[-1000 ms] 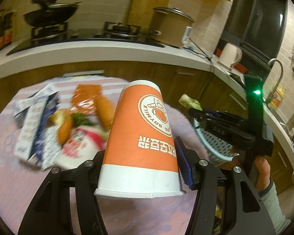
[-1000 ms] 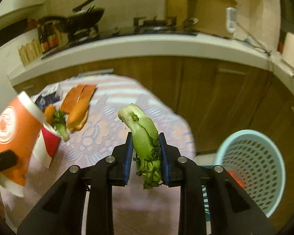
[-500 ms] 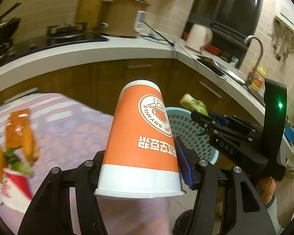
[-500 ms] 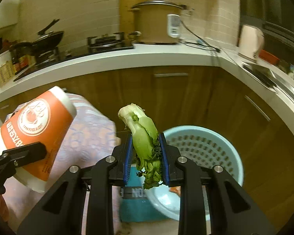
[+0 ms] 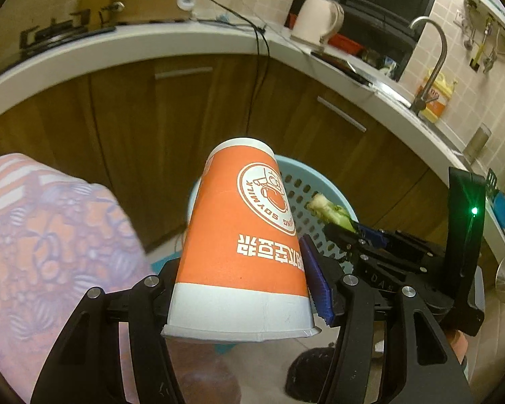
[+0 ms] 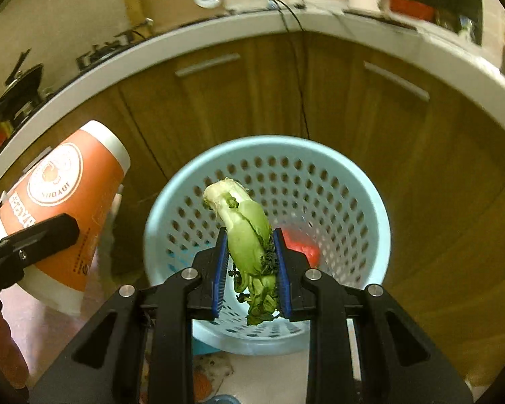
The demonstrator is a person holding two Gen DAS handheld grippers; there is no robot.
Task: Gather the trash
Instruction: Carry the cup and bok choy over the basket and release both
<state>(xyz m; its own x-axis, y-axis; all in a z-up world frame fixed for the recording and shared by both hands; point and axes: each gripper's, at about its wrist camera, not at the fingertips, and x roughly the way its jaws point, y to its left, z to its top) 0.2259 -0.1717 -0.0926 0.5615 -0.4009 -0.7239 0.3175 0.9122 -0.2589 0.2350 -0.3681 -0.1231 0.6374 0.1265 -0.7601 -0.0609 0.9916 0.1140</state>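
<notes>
Left gripper (image 5: 242,289) clamped on an orange and white paper cup (image 5: 242,235), blue pads pressing the cup's sides near its wide rim, narrow base pointing away and upward, printed logo and lettering upside down. Cup held in the air beside and partly in front of a pale blue perforated basket (image 5: 320,198) standing on the floor against brown cabinet doors (image 5: 171,128). Right gripper (image 6: 250,269) pinching a wilted green vegetable stalk (image 6: 245,232), pads tight on its leafy lower part, pale cut end sticking up and forward. Stalk hanging directly over the basket's open mouth in the right wrist view, with something red (image 6: 301,247) lying at the bottom of the basket, too blurred to identify. Same cup visible at the left edge of that view, tilted, still outside the basket rim. At the left of the left wrist view, a table corner covered with a patterned pink and purple cloth (image 5: 57,242). Above the cabinets, a white countertop (image 5: 151,40) carrying a cream kettle (image 5: 316,17), a hob, and a curved tap (image 5: 434,54) near the sink. Green light glowing on the right gripper's body in the left wrist view.
</notes>
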